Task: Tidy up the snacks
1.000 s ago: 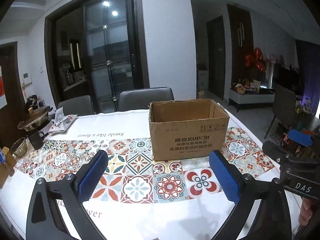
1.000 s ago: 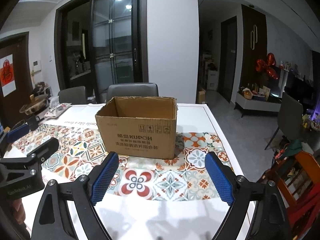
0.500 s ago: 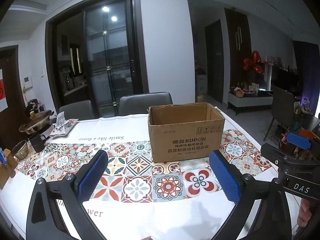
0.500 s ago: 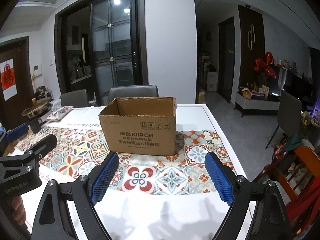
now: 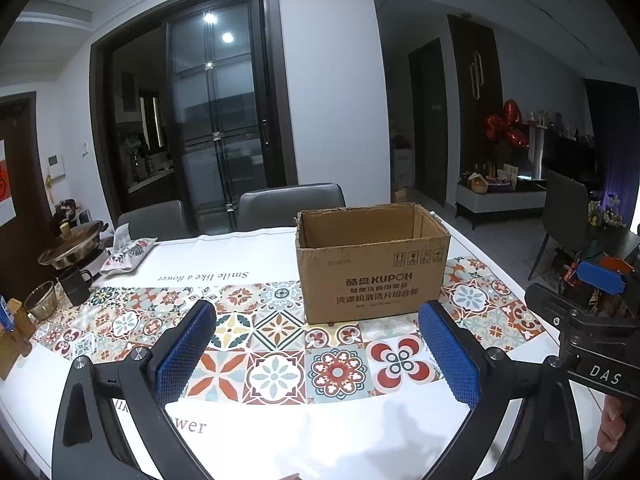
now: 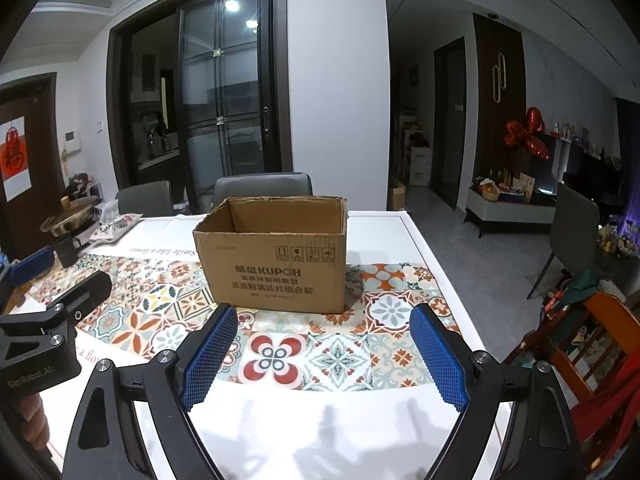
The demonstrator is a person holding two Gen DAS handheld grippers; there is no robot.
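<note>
Blue pads: we see ribbed blue pads [image 5: 182,354] on black fingers on both tools.
Left gripper [image 5: 320,354]: we hold it above the near white edge of the table, its jaws spread wide with nothing between them, only tablecloth behind.
Right gripper [image 6: 322,354]: we hold it the same way, jaws spread wide and empty, to the right of the left one; each tool shows at the edge of the other's view.
Hands: we can make out part of a hand [image 5: 610,426] under the right tool at the near right, and fingers [image 6: 32,420] under the left tool at the near left.
Tablecloth [image 5: 276,360]: white with a band of patterned tiles across the middle.
Cardboard box [image 5: 372,264]: it stands upright and open-topped on the tiled band, just beyond both grippers, touched by neither; what we see of its inside is bare cardboard.
Snacks: a patterned packet [image 5: 128,254] lies at the far left of the table; we cannot tell what it holds.
Far left: a dark mug [image 5: 74,286], a glass bowl [image 5: 40,300] and a lidded pot [image 5: 74,242].
Far side: two grey chairs [image 5: 290,206].
</note>
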